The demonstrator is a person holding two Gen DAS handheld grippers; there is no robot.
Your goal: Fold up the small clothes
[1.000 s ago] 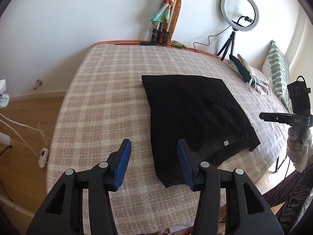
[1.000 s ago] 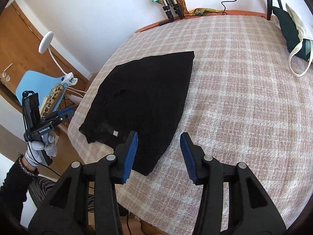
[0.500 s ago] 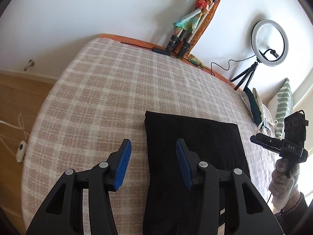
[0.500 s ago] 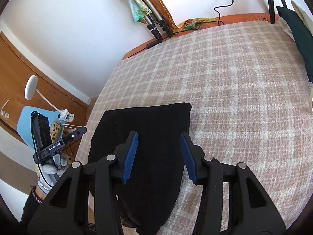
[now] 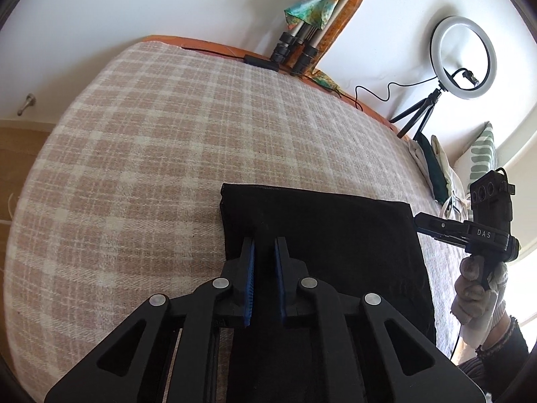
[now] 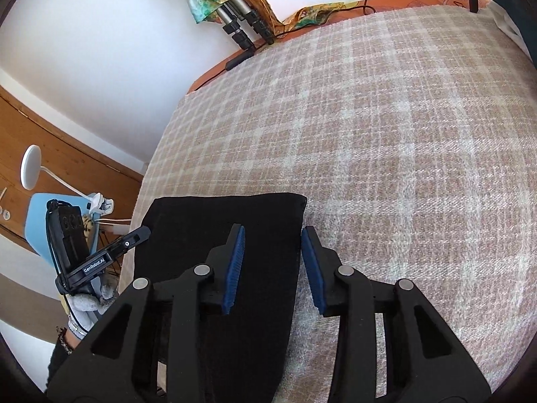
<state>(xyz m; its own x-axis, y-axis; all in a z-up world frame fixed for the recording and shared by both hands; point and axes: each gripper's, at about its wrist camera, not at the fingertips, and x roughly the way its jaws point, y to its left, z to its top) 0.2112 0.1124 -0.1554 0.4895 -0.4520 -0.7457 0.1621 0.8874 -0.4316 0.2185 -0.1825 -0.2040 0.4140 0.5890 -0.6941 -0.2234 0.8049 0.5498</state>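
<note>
A black garment (image 5: 335,228) lies flat on the checked blanket, folded into a long strip. My left gripper (image 5: 265,240) sits at its far left corner; the jaws are closing to a narrow gap with black cloth pinched between the blue pads. My right gripper (image 6: 273,228) is at the far right corner of the garment (image 6: 201,221). Its jaws are closing but still apart, one pad over the cloth and the other just off the edge on the blanket. Each view shows the other gripper: the right one (image 5: 423,223), the left one (image 6: 146,231), both held by gloved hands.
The pink and cream checked blanket (image 5: 167,168) covers the bed. At the far edge stand tripod legs (image 5: 295,50) and a ring light (image 5: 463,57). A patterned pillow (image 5: 483,158) and bags (image 5: 433,168) lie at the right. A white lamp (image 6: 30,171) and blue chair (image 6: 40,208) stand beside the bed.
Both grippers have travelled along the garment from its near end to its far corners and come lower. The left jaws have narrowed onto the cloth; the right jaws have narrowed slightly.
</note>
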